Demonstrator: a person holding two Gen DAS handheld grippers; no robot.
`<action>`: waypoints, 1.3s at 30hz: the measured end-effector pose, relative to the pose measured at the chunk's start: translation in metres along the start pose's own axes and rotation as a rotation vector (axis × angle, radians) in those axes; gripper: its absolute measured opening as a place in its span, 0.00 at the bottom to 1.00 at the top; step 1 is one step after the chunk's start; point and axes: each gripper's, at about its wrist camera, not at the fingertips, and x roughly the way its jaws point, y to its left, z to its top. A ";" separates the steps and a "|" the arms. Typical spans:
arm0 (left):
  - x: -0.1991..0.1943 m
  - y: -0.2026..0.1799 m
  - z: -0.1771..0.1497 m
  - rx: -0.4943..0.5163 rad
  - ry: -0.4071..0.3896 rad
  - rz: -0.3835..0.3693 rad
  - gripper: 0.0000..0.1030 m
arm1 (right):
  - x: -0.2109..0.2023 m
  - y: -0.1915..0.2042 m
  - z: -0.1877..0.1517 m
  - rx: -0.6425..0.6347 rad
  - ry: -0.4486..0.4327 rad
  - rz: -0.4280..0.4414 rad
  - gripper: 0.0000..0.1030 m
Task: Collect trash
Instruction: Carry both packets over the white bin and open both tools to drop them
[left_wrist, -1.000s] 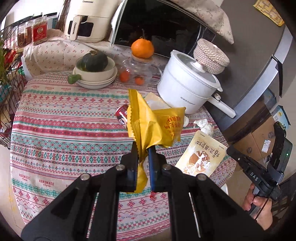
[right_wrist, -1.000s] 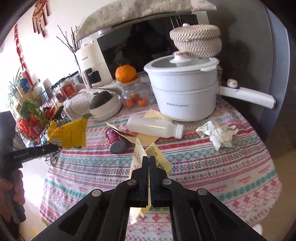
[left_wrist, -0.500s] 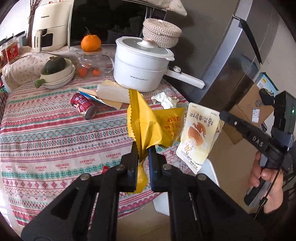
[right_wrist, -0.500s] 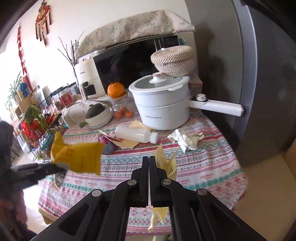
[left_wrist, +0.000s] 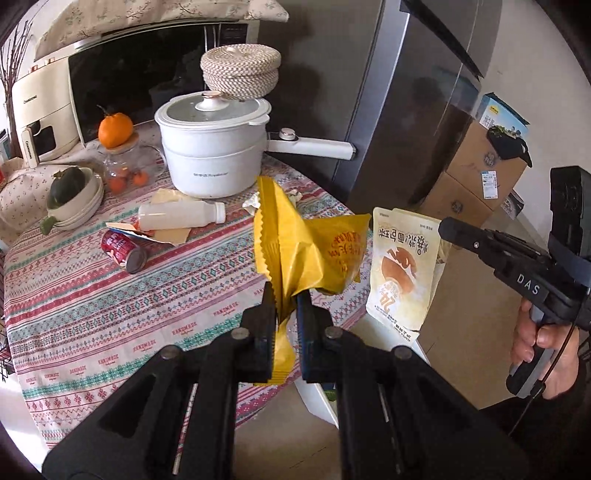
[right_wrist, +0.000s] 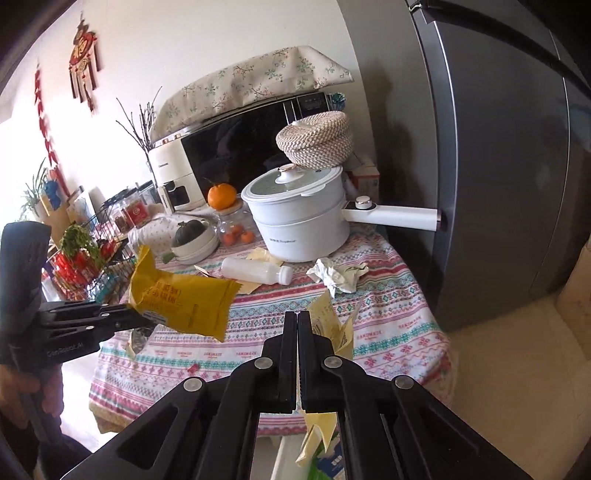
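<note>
Yellow wrapper (left_wrist: 295, 254) between left tool (left_wrist: 285, 295) tips

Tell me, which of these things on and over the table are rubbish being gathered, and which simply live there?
Rubbish:
yellow wrapper, in the left gripper
cream snack bag, in the right gripper
crumpled paper
plastic bottle
red can

Simply there:
white pot
woven basket
orange
bowls with squash

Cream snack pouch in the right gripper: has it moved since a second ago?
Yes. The cream snack pouch was lying on the tablecloth; now it hangs off the table's edge beside the fridge.
</note>
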 end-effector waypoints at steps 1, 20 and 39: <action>0.004 -0.005 -0.006 0.003 0.012 -0.013 0.11 | -0.004 -0.002 -0.002 -0.004 0.001 0.000 0.01; 0.118 -0.083 -0.134 0.091 0.319 -0.180 0.11 | -0.013 -0.036 -0.059 -0.060 0.129 -0.059 0.01; 0.111 -0.090 -0.131 0.193 0.254 -0.084 0.55 | -0.009 -0.054 -0.074 -0.050 0.199 -0.090 0.01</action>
